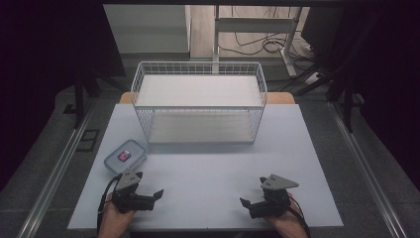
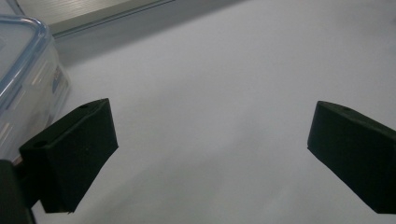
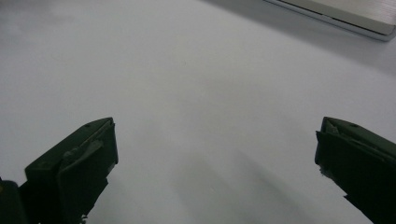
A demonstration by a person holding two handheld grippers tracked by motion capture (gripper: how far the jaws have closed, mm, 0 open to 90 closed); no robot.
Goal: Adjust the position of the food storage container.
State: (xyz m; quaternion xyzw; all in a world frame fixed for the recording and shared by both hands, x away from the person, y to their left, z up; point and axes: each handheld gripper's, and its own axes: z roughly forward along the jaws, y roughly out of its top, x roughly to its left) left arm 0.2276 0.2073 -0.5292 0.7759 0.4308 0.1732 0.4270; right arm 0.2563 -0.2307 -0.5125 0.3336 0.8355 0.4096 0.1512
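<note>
I have the left tool [image 1: 151,191] low over the near left of the white worktop [image 1: 208,168], jaws spread wide with nothing between them, and the right tool [image 1: 252,198] mirrors it at the near right, just as wide and bare. The clear lidded container [image 1: 125,155], a small red item inside, sits just beyond the left tool, beside it but apart. A white wire basket [image 1: 199,101] stands at the far middle.

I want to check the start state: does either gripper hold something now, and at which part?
Nothing is held. The left gripper and the right gripper are both open over the bare table. The lidded box lies untouched beside the left one.
</note>
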